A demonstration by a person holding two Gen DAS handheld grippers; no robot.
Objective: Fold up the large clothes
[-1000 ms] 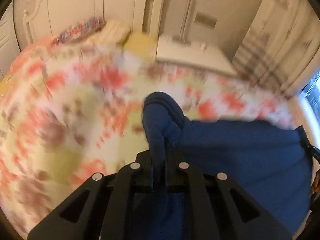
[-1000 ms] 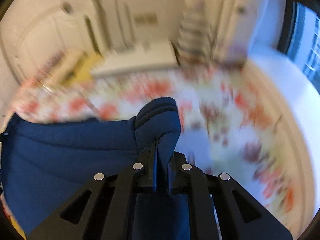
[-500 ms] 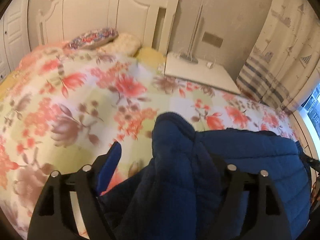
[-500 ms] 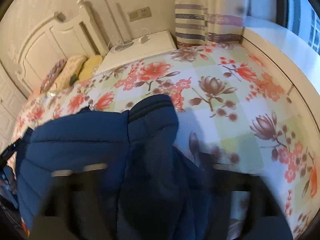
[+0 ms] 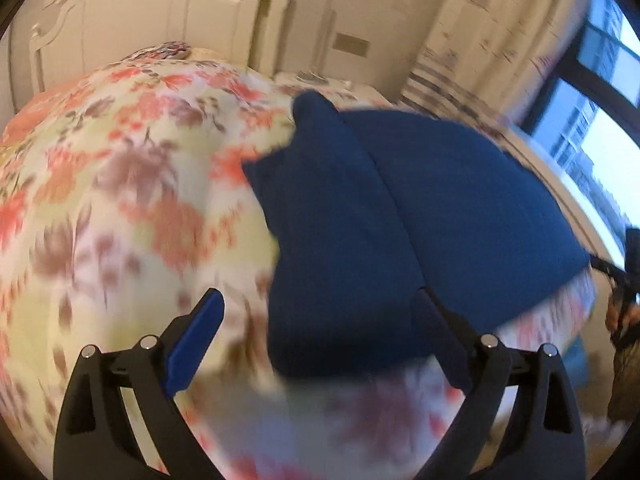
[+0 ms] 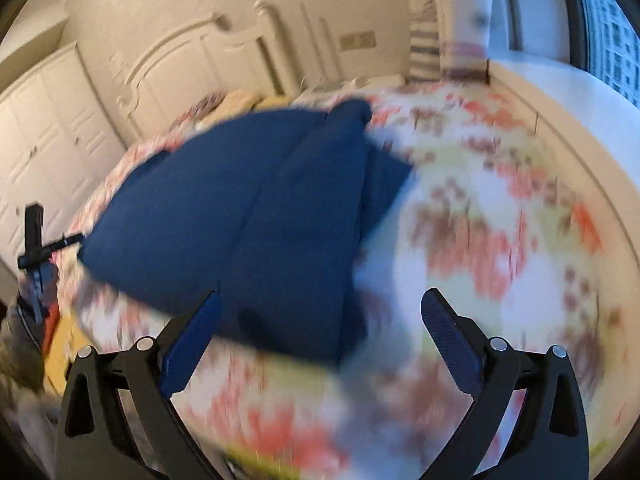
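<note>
A dark blue padded jacket lies folded on the floral bedspread. In the left wrist view it spreads from the centre to the right, with its near edge between the fingertips. My left gripper holds nothing and its jaws are opening, the pads clear of the cloth. In the right wrist view the jacket fills the centre and left. My right gripper stands wide open above the jacket's near edge and the bedspread. Both views are blurred by motion.
A white headboard and pillows stand at the far end of the bed. A nightstand, a striped curtain and a window lie beyond. White wardrobe doors are at left. A black object stands beside the bed.
Both grippers were shut on the jacket's blue fabric a second ago. They have let go, opened wide and drawn back, and the jacket now lies flat on the bedspread.
</note>
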